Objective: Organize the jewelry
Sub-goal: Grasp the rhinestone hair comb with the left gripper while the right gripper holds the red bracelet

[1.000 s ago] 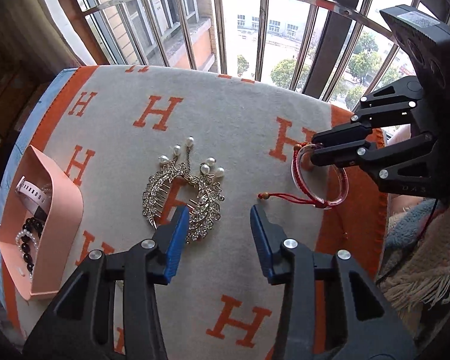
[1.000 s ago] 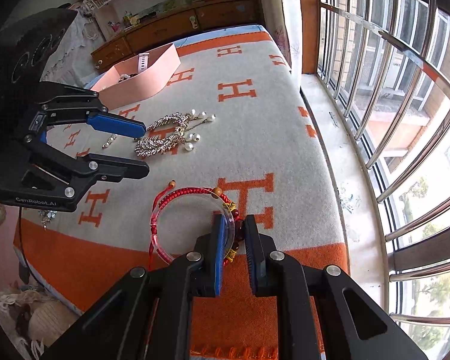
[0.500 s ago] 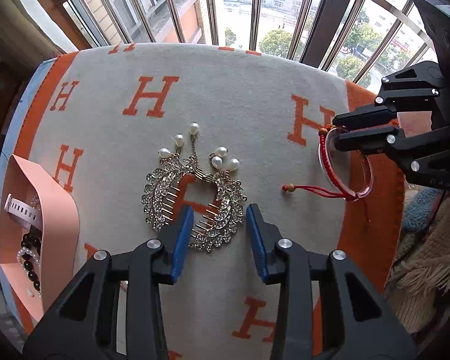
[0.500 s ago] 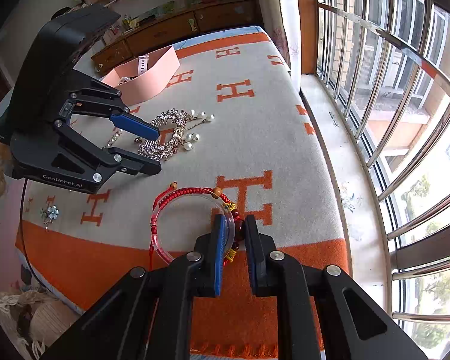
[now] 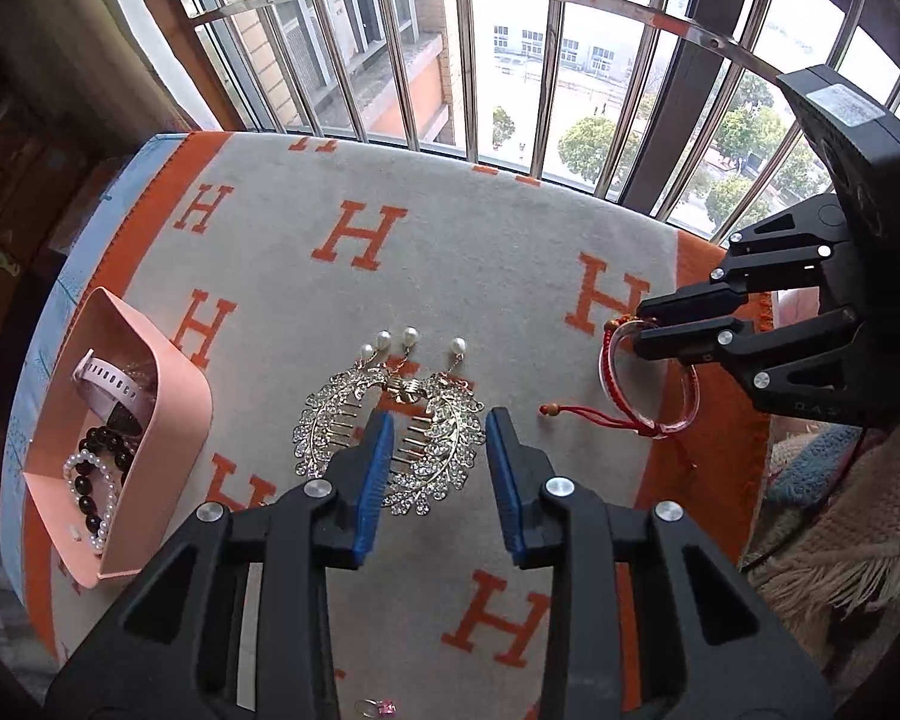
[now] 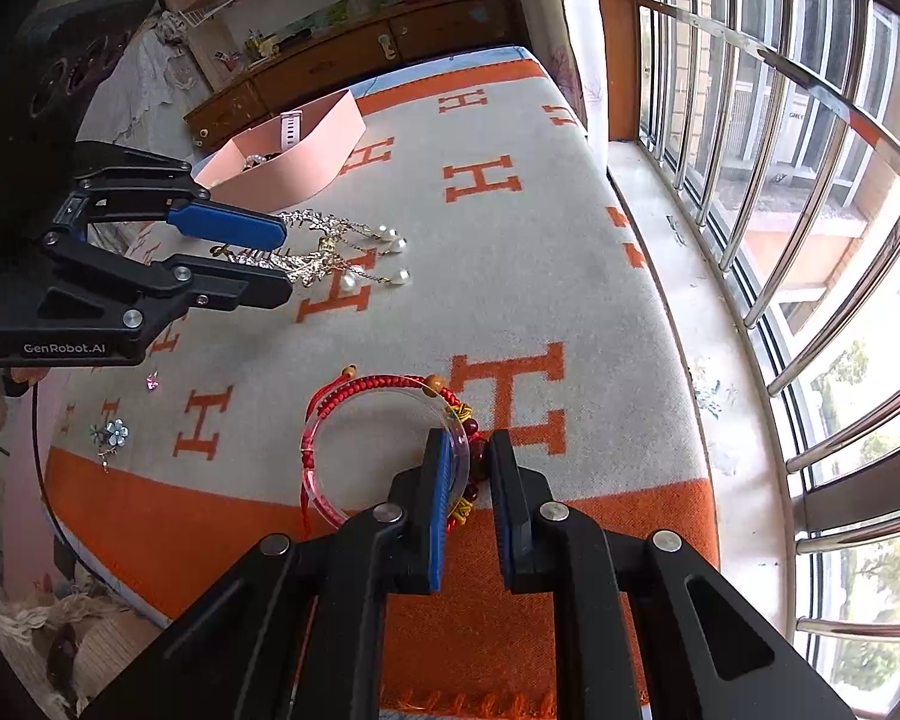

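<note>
1. broadly, the orange-and-grey blanket (image 5: 450,228) with its h letters covered the whole surface; whether a bed or a tabletop lay beneath could not be told.
2. the pink box (image 5: 174,414) stood at the blanket's left side in the left wrist view, holding a pale watch (image 5: 105,381) and bead bracelets (image 5: 93,480). its far side was cut off, so free room inside was hard to judge.
3. the left gripper (image 5: 435,468) hung over the rhinestone hair comb (image 5: 390,438), which lay on the blanket just beside the box. its jaws had just been closing and stood part open, straddling the comb's middle; the pads did not clearly press on it, and the right wrist view showed no contact either.
4. the right gripper (image 6: 468,480) was clamped narrow on the clear bangle with red cord (image 6: 384,438), near the blanket's orange border.
5. judgement for the comb: lower until the pads flank the central bar, close gently on metal rather than the teeth, and lift level so the pearl drops (image 5: 411,339) do not snag the weave.
6. small pieces stayed unclear: a flower-shaped trinket (image 6: 114,432) and a pink speck (image 6: 152,383) sat near the blanket's edge, too tiny to identify.
</note>
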